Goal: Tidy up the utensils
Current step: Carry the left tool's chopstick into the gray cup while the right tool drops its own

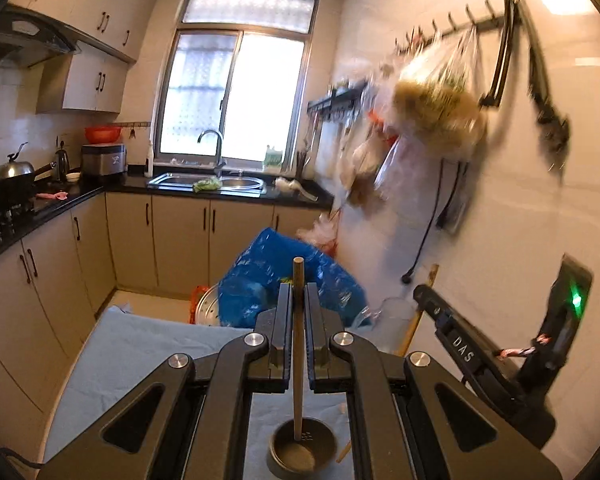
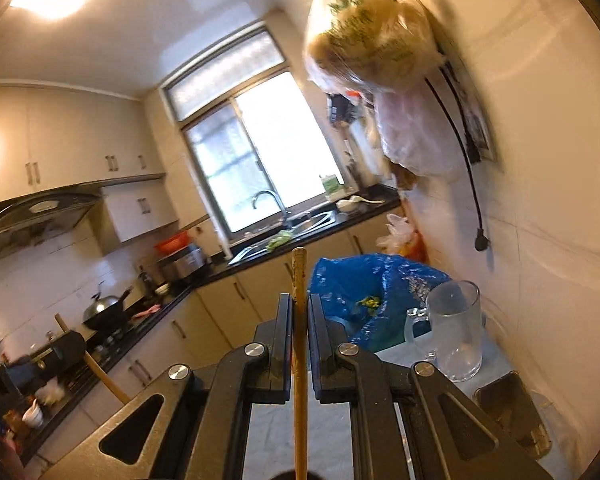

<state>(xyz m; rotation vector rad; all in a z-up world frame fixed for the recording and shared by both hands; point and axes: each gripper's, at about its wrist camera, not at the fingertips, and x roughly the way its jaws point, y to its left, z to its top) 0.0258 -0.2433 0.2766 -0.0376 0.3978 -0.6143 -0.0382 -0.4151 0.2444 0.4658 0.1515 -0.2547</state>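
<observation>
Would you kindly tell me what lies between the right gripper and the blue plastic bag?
In the right wrist view, only bare light cloth lies between the right gripper and the blue plastic bag; the glass jug stands off to the side.

Two black hand-held grippers: the left hand-held gripper (image 1: 299, 312) and the right hand-held gripper (image 2: 300, 320). Two long-handled wooden utensils: a ladle with a dark round bowl (image 1: 298, 360) at lower centre, a plain wooden stick (image 2: 299, 360). One clear glass pitcher (image 2: 456, 336), right of centre. One blue plastic bag (image 2: 364, 280).
</observation>
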